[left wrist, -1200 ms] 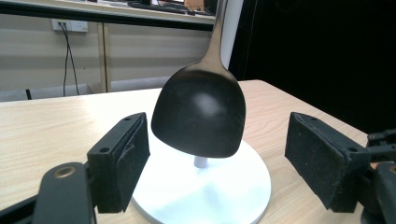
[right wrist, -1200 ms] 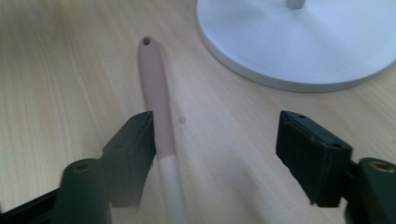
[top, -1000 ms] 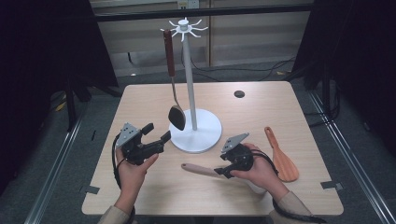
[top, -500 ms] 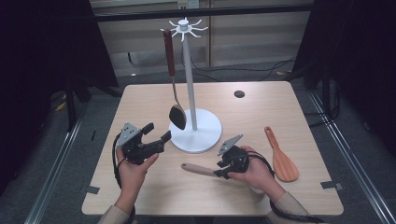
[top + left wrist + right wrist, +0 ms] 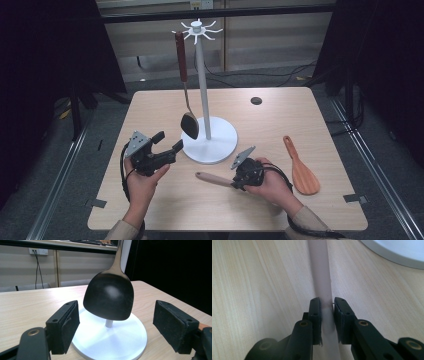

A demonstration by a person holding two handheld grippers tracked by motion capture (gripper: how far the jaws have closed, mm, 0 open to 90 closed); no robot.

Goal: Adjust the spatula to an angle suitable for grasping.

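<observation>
A black spoon (image 5: pixel 189 125) with a brown handle hangs from a hook on the white stand (image 5: pixel 220 145). In the left gripper view its bowl (image 5: pixel 108 298) hangs just ahead of my left gripper (image 5: pixel 116 322), above the stand's base (image 5: pixel 112 340). My left gripper (image 5: pixel 169 142) stands open and empty, pointing at the spoon. A pale wooden handle (image 5: pixel 212 178) lies flat on the table in front of the stand. My right gripper (image 5: pixel 235 181) has just been closing on it. In the right gripper view its pads (image 5: pixel 327 305) press both sides of the handle (image 5: pixel 319 270).
An orange wooden spatula (image 5: pixel 300 170) lies on the table to the right of my right hand. A small black disc (image 5: pixel 256 100) sits at the far right of the wooden table (image 5: pixel 150 200). The stand's pole (image 5: pixel 203 75) rises tall mid-table.
The right gripper's jaws have narrowed onto the pale handle, and the hand has shifted slightly toward it. The left gripper and the spoon have stayed put.
</observation>
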